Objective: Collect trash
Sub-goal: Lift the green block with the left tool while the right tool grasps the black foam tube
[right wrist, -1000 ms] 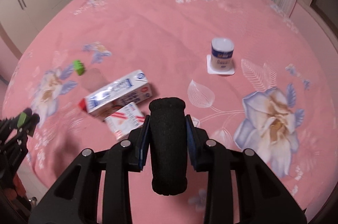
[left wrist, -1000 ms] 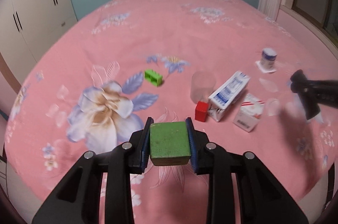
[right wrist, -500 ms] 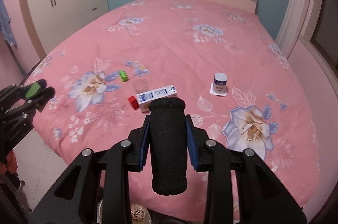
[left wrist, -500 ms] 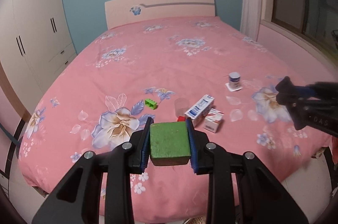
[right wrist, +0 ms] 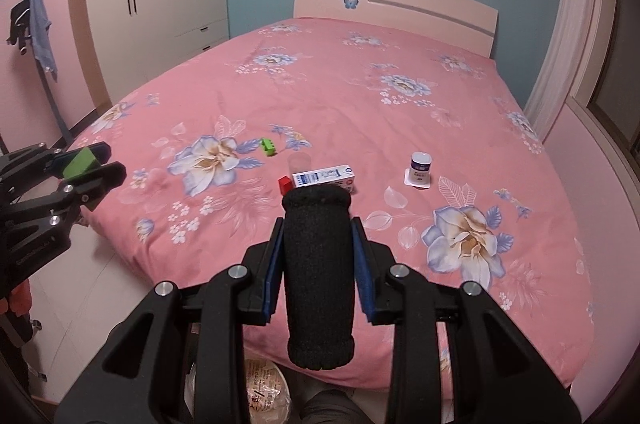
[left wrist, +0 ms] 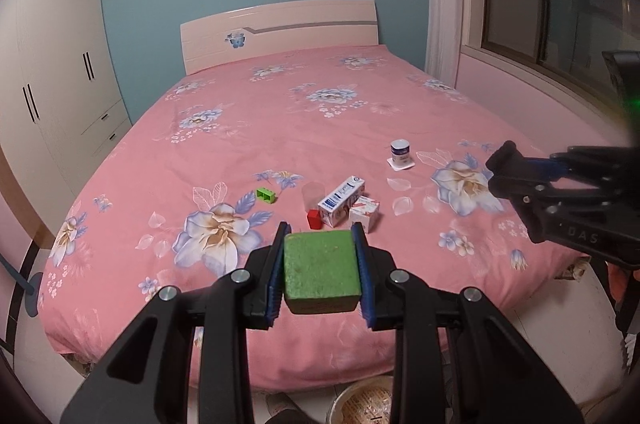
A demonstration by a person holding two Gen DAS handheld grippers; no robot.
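Rough green sponge block (left wrist: 320, 270), matt black foam roll (right wrist: 318, 276), seemingly cloth bedspread (left wrist: 280, 128)

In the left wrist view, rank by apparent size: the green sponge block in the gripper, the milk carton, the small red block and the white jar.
1. green sponge block, though nearness to the camera inflates it
2. milk carton
3. white jar and small red block: too alike to rank

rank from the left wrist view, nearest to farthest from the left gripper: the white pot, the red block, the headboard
1. red block, on the bed just beyond the left gripper
2. white pot, farther back, to the right
3. headboard, at the far end by the wall
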